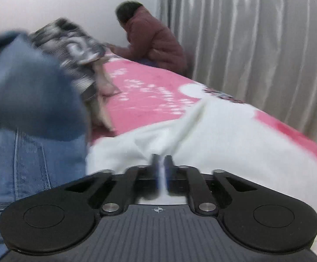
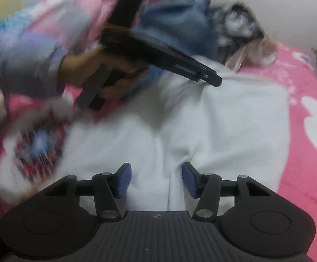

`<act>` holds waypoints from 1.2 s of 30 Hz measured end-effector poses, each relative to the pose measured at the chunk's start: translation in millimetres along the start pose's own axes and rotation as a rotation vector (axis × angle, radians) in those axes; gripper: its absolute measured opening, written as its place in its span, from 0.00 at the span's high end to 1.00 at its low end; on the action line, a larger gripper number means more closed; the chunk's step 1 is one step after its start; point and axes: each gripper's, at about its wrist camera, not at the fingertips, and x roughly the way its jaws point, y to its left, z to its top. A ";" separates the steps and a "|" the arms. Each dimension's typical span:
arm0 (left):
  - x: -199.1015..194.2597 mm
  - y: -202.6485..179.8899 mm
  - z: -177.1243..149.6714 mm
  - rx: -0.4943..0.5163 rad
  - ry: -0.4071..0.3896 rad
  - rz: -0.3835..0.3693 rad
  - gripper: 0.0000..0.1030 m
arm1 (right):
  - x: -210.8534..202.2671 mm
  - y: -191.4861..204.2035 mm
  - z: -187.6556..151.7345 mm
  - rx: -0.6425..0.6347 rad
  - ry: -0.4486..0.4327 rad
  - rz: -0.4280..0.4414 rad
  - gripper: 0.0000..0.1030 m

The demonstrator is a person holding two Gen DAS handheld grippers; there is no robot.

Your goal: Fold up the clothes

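While the white garment lies spread on the pink bed, the left gripper has its jaws squeezed tight on a thin pinch at the cloth's far edge. That pinch is small, so I think it could slip out if the hand pulls fast. Blue jeans sit piled just left and could get dragged along. Nearer and to the right, the right gripper has its jaws about half open around a ridge of cloth, not pressing it, so that side may stay behind.
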 end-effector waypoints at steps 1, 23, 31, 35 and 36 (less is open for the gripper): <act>4.4 7.3 4.2 -0.052 -0.010 0.022 0.95 | 0.0 -0.7 -5.5 0.003 -0.004 0.000 0.45; -169.8 -61.0 -24.3 -0.017 0.376 -0.309 0.88 | -66.9 7.8 -23.6 -0.041 0.053 -0.038 0.47; -163.1 -82.2 -62.8 0.055 0.538 -0.324 0.88 | -74.9 20.5 -60.0 0.001 0.169 -0.046 0.45; -164.8 -75.6 -62.7 -0.006 0.617 -0.327 0.88 | -80.5 23.5 -75.0 0.025 0.297 -0.065 0.45; -168.6 -73.7 -61.8 -0.009 0.617 -0.320 0.88 | -85.0 23.7 -76.2 0.034 0.310 -0.067 0.47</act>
